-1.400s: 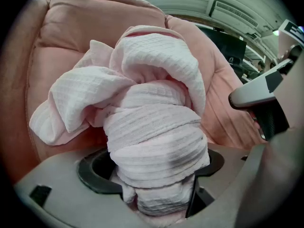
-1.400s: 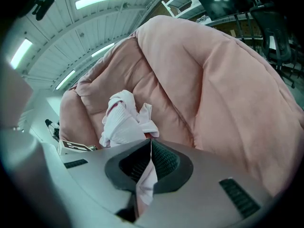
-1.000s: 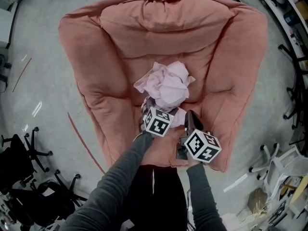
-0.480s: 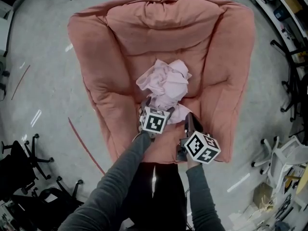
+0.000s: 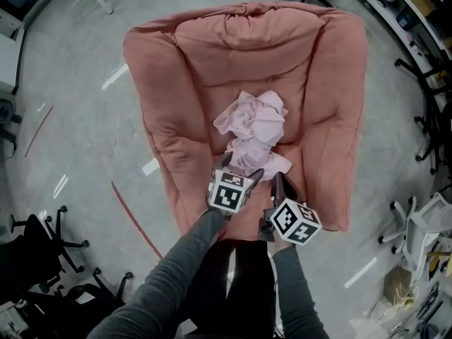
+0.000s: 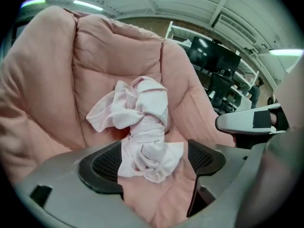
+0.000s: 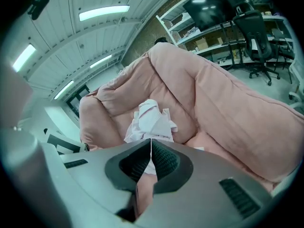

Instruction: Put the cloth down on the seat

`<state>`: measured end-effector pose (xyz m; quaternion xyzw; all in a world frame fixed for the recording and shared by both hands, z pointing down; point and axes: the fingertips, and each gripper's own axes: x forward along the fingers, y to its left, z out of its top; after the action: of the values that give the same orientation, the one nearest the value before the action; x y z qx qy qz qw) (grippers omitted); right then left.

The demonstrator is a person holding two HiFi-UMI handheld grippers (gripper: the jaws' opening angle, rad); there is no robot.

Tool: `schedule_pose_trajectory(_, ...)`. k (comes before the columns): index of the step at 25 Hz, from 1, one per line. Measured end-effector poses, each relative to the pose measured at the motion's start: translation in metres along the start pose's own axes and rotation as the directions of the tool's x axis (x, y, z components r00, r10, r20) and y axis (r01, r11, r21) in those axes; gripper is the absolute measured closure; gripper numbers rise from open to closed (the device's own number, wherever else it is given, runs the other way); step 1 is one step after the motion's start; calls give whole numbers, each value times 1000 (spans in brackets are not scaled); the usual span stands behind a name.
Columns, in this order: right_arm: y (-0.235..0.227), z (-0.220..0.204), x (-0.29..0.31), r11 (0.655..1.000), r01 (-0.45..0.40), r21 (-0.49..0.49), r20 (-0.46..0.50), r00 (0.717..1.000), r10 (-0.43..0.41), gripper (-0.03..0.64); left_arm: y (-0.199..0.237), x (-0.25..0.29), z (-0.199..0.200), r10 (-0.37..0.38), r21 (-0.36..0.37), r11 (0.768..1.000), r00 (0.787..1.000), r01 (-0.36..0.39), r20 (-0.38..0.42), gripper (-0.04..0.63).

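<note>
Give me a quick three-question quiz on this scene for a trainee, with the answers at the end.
1. True or false: the crumpled pale pink cloth hangs over the backrest of the salmon-pink cushioned chair.
2. The jaws of the right hand-held gripper are: A wide apart; B together and empty; C clamped on the cloth.
3. Fill in: the cloth rests on the chair's ____.
Key: 1 false; 2 B; 3 seat.

Dark grey sleeves [image 5: 180, 274]; grey left gripper [image 5: 241, 167] and right gripper [image 5: 277, 180], black ribbed pads [image 6: 105, 164], black-and-white marker cubes [image 5: 294, 221].
</note>
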<state>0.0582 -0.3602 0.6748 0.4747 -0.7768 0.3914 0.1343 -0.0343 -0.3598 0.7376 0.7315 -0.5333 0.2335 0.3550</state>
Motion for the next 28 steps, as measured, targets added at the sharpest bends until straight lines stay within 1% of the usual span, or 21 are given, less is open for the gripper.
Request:
schedule_pose_trajectory(1, 2, -2, -3, 1000, 1, 1, 4, 1000, -1, 604, -3, -5, -1, 1, 12, 1000, 1000, -1, 10, 157)
schedule_pose_trajectory(3, 7, -4, -8, 1000, 0, 3, 14, 1000, 0, 604, -5, -16, -2, 30, 33, 999, 999, -31, 33, 229)
schedule_pose_trajectory(4, 9, -4, -12, 1000, 1, 3, 18, 1000, -1, 604, -4, -22, -2, 63, 39, 997, 997, -65, 51, 299)
schedule_pose_trajectory(6, 10, -5, -20, 1000, 4, 4, 26, 1000, -5, 604, -2, -36, -1, 136, 39, 989, 986, -140, 99, 503)
schedule_pose_trajectory(7, 11, -4, -24, 1000, 7, 8, 30, 1000, -7, 604, -3, -43, 1, 154, 33, 987, 981, -159, 121, 553)
schedule_pose_trajectory(8, 11, -4, -29, 1000, 8, 13, 34, 999, -8, 604, -7, -51, 3, 156, 24, 987, 978, -161, 138, 557)
schedule_pose_trajectory(10, 14, -3, -39, 1000, 4, 31, 42, 999, -6, 604, -18, -67, 10, 133, 12, 990, 976, -138, 173, 580)
schedule_pose_trajectory(13, 23, 0, -58, 999, 0, 47, 61, 998, -3, 604, -37, -93, 22, 86, 33, 995, 972, -95, 217, 585)
schedule_pose_trajectory(17, 38, 2, -85, 998, 3, 61, 68, 998, -7, 604, -59, -125, 30, 29, 58, 997, 971, -44, 236, 586)
schedule_pose_trajectory(22, 63, 11, -113, 996, -44, 74, 92, 995, 37, 604, -77, -162, 39, -11, 40, 999, 965, 1, 261, 586)
schedule_pose_trajectory(26, 83, 23, -141, 991, -77, 105, 144, 988, 62, 606, -90, -195, 39, -47, 16, 999, 962, 45, 270, 586)
schedule_pose_trajectory(28, 93, 32, -155, 992, -86, 96, 173, 982, 69, 606, -95, -213, 40, -59, 17, 998, 958, 57, 280, 586)
